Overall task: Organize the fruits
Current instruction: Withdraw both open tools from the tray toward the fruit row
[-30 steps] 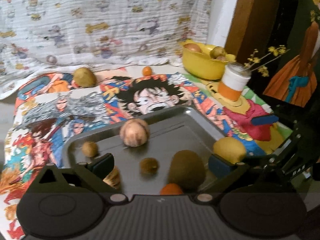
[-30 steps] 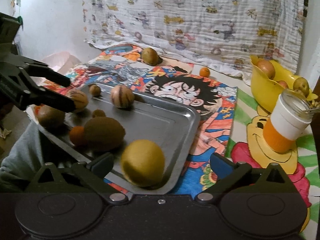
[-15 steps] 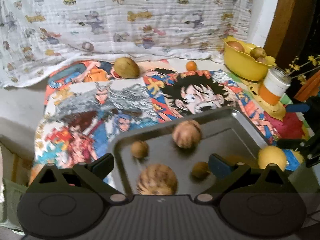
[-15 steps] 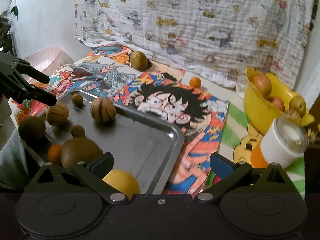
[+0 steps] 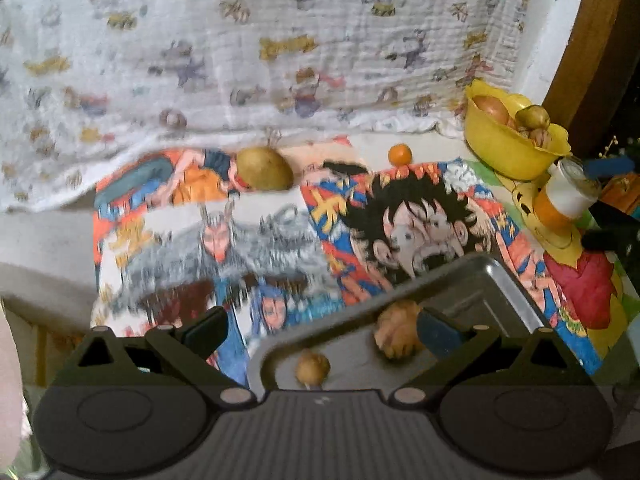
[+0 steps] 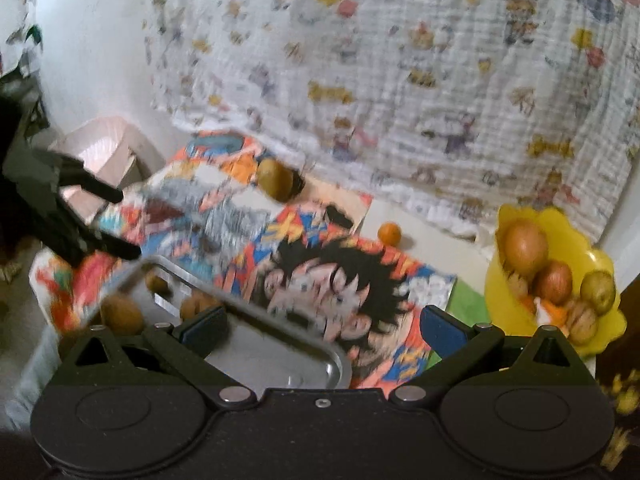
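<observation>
Left wrist view: left gripper (image 5: 320, 326) fingers spread, empty. Grey metal tray (image 5: 492, 280) with round brown fruits (image 5: 398, 334) sits right below and between them (much nearer than the yellow plastic bowl (image 5: 508, 152), far right). Right gripper (image 6: 324, 330) also open, empty, closer to the bowl.

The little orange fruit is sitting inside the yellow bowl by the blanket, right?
Not quite. The little orange fruit is not inside the yellow bowl; it sits alone on the surface beside the cartoon cloth, left of the bowl, near the blanket. The right wrist view shows this.
</observation>
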### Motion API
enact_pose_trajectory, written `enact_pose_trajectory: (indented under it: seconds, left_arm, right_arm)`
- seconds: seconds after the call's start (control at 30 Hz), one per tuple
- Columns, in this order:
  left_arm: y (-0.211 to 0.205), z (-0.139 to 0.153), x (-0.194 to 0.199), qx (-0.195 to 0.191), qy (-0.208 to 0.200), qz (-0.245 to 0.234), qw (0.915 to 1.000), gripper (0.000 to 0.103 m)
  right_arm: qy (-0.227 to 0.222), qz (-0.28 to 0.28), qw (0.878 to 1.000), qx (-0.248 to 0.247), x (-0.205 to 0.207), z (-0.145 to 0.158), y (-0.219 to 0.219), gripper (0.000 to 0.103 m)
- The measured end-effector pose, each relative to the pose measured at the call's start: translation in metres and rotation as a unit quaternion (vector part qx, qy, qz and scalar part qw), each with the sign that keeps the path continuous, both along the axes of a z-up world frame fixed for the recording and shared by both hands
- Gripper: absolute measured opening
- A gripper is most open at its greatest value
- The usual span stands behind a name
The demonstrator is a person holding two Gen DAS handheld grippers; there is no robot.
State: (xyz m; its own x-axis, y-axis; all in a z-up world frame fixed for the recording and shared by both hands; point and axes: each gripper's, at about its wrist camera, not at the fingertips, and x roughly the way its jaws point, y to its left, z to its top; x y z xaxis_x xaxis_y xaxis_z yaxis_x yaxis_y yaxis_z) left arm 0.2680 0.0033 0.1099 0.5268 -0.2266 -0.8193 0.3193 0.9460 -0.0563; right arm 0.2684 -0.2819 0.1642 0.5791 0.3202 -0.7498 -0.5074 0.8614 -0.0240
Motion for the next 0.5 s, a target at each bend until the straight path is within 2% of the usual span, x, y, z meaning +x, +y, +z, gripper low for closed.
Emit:
enact_pose_trajectory:
  seconds: [0.13, 0.23, 0.3, 0.5]
  left_arm:
    - [-0.002, 0.016, 0.027, 0.008, -0.025, 0.002, 0.9997, 0.102]
    - [-0.001, 0.018, 0.049, 0.009, -0.034, 0.009, 0.9994, 0.102]
    - [0.0, 0.016, 0.062, 0.002, -0.032, 0.014, 0.9994, 0.102]
    - [0.007, -0.006, 0.099, -0.029, -0.032, 0.041, 0.9982, 0.102]
  right_arm:
    - [0.005, -0.023, 0.999, 0.022, 0.04, 0.025, 0.005, 0.102]
    - [-0.007, -0.049, 0.999, 0.008, 0.07, 0.025, 0.012, 0.102]
    - [0.003, -0.066, 0.998, 0.006, 0.092, 0.017, 0.015, 0.102]
    - [0.072, -0.116, 0.99, 0.033, 0.144, -0.028, 0.02, 0.102]
